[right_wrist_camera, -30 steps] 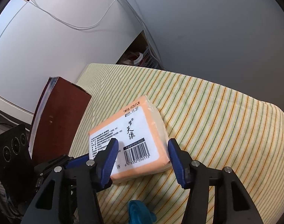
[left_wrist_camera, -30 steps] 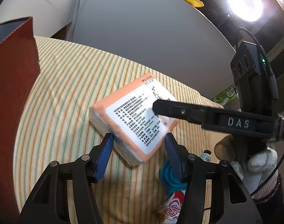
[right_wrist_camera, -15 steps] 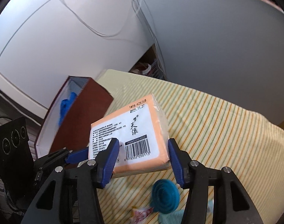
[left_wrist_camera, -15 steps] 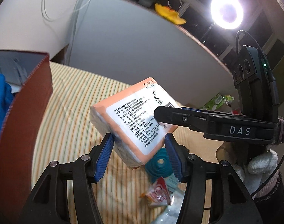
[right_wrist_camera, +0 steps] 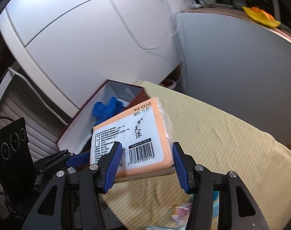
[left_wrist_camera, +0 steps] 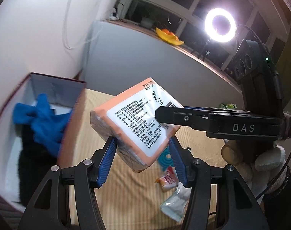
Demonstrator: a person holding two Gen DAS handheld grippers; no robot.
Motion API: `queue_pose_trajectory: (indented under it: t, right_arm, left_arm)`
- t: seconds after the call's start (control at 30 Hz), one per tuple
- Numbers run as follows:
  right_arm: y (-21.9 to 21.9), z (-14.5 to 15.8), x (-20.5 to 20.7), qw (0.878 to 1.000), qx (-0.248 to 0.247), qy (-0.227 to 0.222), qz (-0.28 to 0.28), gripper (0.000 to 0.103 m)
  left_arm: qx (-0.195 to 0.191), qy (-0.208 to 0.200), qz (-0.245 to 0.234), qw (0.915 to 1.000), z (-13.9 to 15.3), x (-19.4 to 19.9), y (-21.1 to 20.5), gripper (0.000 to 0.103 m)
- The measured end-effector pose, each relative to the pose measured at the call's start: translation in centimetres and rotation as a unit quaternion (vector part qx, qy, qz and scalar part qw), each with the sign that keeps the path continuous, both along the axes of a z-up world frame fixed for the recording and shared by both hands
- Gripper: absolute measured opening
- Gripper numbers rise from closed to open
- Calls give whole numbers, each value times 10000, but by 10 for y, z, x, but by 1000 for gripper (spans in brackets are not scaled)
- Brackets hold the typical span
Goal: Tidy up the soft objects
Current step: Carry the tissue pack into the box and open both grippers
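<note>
Lifted clear of the striped cloth [right_wrist_camera: 231, 134] it lay on a second ago, the orange tissue pack [left_wrist_camera: 136, 120] now hangs in the air at mid-frame in both views, tilted, its printed label facing the cameras. Both grippers clamp it: the left gripper [left_wrist_camera: 142, 159] pinches its lower corner between the blue pads, and the right gripper [right_wrist_camera: 146, 164] squeezes the barcode end.

The step in hand looks like carrying the pack to the dark red box [left_wrist_camera: 72, 103], which sits open at the left of the left wrist view with a blue glove [left_wrist_camera: 40, 122] already inside. The next move probably calls for swinging the pack over the box rim and opening both grippers together.

Motion blur smears the box and the sachets [left_wrist_camera: 168, 180] below. The box floor is mostly hidden by something dark, and a teal item [left_wrist_camera: 164, 159] shows only partly behind the pack.
</note>
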State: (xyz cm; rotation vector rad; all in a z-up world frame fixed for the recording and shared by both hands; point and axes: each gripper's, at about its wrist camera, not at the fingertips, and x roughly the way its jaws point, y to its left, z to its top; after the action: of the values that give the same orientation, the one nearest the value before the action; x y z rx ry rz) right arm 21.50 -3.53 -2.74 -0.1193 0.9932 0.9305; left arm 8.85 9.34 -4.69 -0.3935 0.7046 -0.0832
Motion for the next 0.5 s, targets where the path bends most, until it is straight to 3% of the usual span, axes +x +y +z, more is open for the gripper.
queue_pose_trajectory:
  t: [0.5]
  right_arm:
    - [117, -6, -66, 9960, -20, -111, 890, 49]
  left_arm:
    - [173, 118, 699, 9973, -4, -73, 86, 55]
